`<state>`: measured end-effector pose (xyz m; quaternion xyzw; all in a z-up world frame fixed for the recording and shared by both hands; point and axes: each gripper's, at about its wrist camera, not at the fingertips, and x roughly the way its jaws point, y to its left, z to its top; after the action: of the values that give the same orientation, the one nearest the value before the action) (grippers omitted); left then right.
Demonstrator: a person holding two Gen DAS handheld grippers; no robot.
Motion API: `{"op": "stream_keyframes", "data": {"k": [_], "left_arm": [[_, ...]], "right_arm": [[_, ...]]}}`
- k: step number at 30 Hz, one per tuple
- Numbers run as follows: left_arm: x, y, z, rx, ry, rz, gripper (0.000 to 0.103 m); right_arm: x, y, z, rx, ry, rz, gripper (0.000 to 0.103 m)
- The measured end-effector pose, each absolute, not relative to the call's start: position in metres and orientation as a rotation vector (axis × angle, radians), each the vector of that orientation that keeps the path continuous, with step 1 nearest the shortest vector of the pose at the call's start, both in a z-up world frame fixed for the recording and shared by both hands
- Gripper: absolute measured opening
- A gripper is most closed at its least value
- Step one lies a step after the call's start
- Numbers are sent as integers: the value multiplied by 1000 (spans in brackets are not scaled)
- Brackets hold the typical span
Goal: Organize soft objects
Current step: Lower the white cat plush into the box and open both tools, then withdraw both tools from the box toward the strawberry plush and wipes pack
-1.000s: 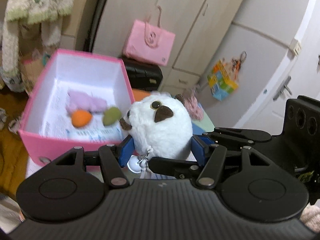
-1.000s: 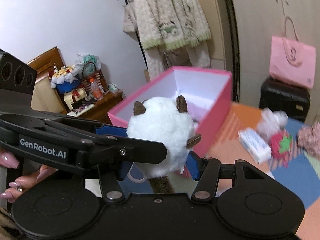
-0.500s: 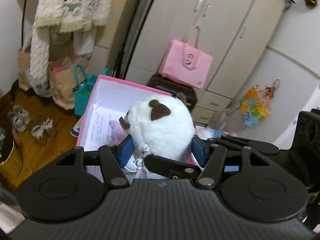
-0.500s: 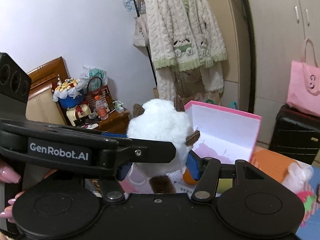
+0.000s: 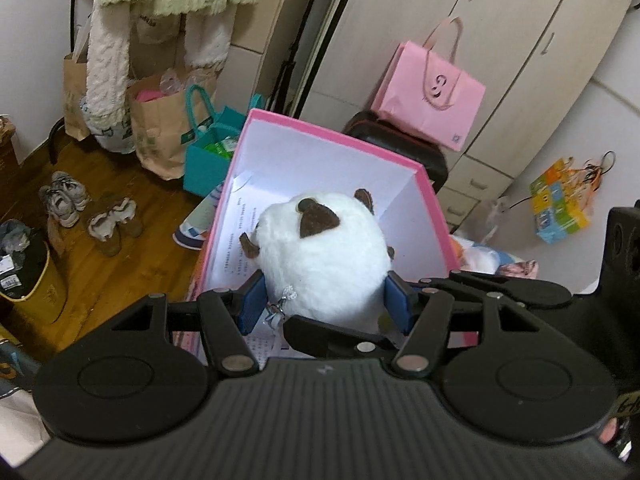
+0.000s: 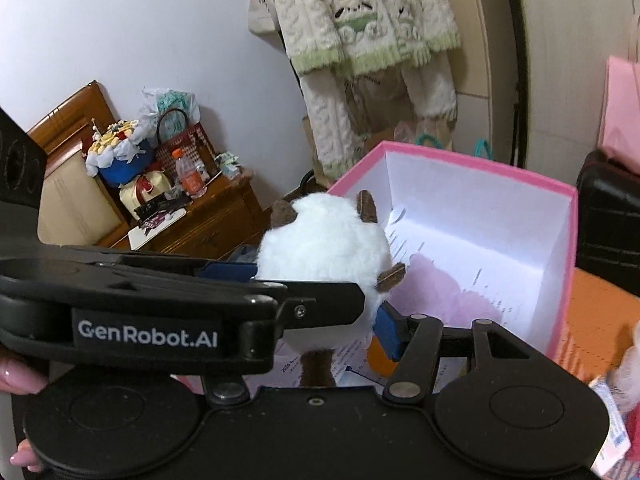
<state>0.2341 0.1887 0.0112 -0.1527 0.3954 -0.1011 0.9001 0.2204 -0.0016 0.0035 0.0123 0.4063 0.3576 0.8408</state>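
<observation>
Both my tongs grip 1 white plush toy (image 5: pixel 324 256) together. Left tongs (image 5: pixel 326 306): blue pads pressed into its flanks, partly open around its width. Right tongs (image 6: pixel 320 308): clamped on the same toy from the other side, 1 pad hidden behind the left unit. Toy hangs over the open pink box (image 5: pixel 434 216), above its paper-lined bottom, not resting on it.

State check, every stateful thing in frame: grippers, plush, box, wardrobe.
left gripper: shut on white plush toy
right gripper: shut on white plush toy
white plush toy: held by both grippers, over the box
pink box: open, no lid on, printed paper inside
wardrobe doors: closed
</observation>
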Motion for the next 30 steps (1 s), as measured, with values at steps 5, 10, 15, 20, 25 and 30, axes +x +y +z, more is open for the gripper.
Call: {"op": "stream_keyframes", "data": {"k": [5, 10, 15, 20, 25, 30], "left_arm": [[236, 187, 6, -295, 819, -156, 63], [232, 183, 3, -301, 795, -172, 68], [225, 172, 13, -209, 757, -123, 69], [207, 169, 35, -162, 746, -129, 69], [180, 163, 60, -135, 748, -148, 69], [141, 150, 75, -157, 723, -231, 76]], "right_arm": [[228, 0, -5, 27, 888, 791, 67], [233, 0, -14, 13, 919, 803, 74], [231, -3, -15, -1, 896, 807, 77], [218, -15, -2, -30, 874, 808, 77], [193, -32, 24, -125, 856, 790, 77], [163, -54, 54, -184, 847, 793, 77]]}}
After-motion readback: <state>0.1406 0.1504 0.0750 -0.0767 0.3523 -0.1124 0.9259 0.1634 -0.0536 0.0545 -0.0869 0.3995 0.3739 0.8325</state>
